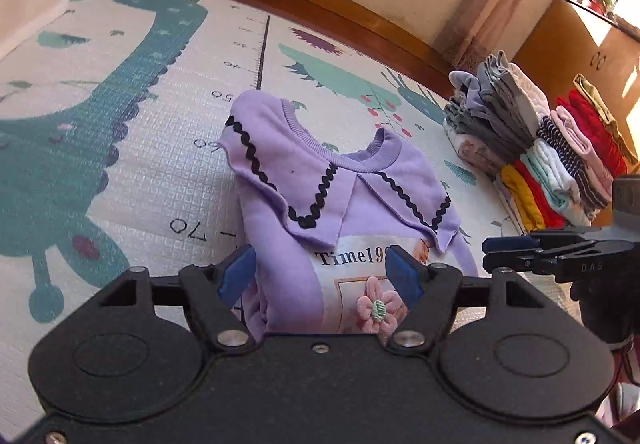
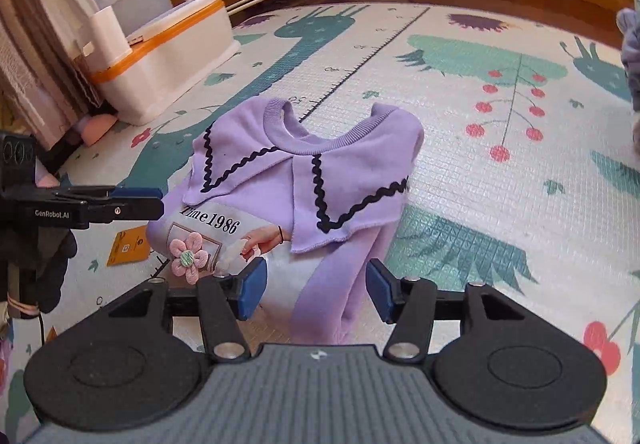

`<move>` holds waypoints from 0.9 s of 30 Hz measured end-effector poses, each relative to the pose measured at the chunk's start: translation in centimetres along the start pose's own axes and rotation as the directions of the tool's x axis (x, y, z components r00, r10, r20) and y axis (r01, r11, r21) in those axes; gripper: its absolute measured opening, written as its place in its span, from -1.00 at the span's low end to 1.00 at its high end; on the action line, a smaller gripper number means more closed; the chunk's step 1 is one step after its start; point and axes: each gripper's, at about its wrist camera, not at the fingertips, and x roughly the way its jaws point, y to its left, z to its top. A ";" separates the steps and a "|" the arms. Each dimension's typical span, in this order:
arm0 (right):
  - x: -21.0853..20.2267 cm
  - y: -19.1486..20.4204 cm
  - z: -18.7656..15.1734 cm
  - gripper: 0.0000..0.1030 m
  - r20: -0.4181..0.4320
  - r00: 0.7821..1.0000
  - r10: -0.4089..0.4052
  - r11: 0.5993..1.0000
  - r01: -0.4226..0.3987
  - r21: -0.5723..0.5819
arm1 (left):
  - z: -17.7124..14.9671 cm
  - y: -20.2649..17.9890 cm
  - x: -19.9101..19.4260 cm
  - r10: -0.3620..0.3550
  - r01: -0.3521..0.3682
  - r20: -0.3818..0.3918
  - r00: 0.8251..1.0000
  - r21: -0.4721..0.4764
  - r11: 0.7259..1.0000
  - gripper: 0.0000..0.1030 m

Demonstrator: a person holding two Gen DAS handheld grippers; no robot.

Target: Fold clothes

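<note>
A lilac sweatshirt [image 2: 304, 172] with a wide collar trimmed in black wavy braid is shown lying on a patterned play mat [image 1: 132, 172], collar away from both cameras. Its body appears narrowed, with a sleeve [image 2: 340, 284] drawn in along one side; a printed panel with lettering and a pink fabric flower [image 2: 188, 256] is exposed on the chest. The garment is thus seen partly gathered but not reduced to a compact packet — a middle stage of folding is judged to be in hand, though whether the sides are fully turned in cannot be settled, since the lower part is hidden behind the gripper bodies.

The left gripper [image 1: 320, 276] is held low over the hem end with its blue pads apart on either side of the cloth, nothing being pinched. The right gripper [image 2: 316, 292] is likewise spread, its pads straddling the sleeve without closing on it.

The next move is judged to call for both sets of pads to close on the near edge, so that the lower part may be carried toward the collar — evenly, lest the flower bunch the fold.

Beyond the garment, a stack of folded clothes [image 1: 540, 148] is seen at one edge of the mat and a white box with orange rim [image 2: 168, 56] at the other.
</note>
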 end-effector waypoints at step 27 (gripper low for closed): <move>-5.3 -4.3 -9.5 0.14 -0.073 0.965 0.252 0.919 -0.215 0.330 | -6.3 1.1 -5.0 -0.161 0.112 -0.164 0.973 -0.273 0.955 0.34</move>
